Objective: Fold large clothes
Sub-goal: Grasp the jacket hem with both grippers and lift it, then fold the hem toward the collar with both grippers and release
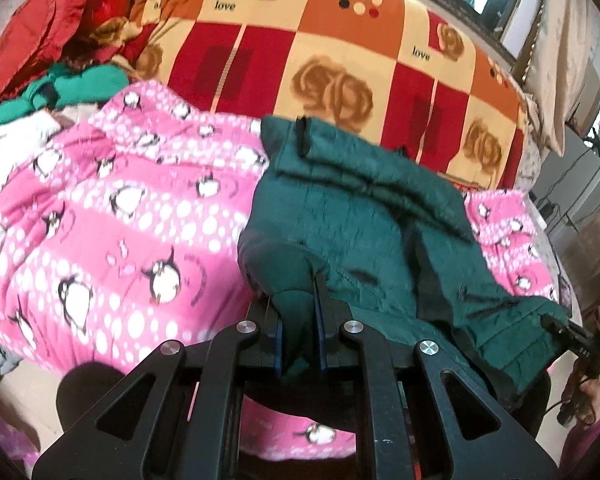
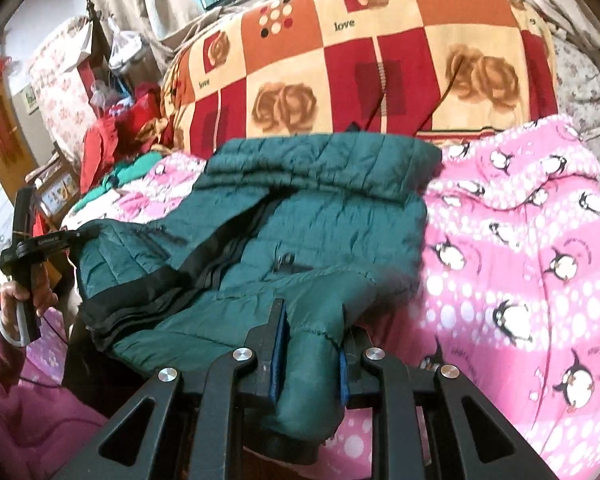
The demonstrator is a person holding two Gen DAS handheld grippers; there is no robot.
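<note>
Both grippers, left (image 1: 300, 320) & right (image 2: 312, 344), fingers clamped on green jacket (image 1: 360, 216) hem over pink penguin blanket (image 1: 120, 220).

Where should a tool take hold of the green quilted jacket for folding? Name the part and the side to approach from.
Grip the green quilted jacket at its near hem corners, coming from the front edge of the pink penguin blanket. The collar lies at the far side and the hem faces the person, so the corners are reachable. Both tools, left tool and right tool, are already clamped there.
</note>
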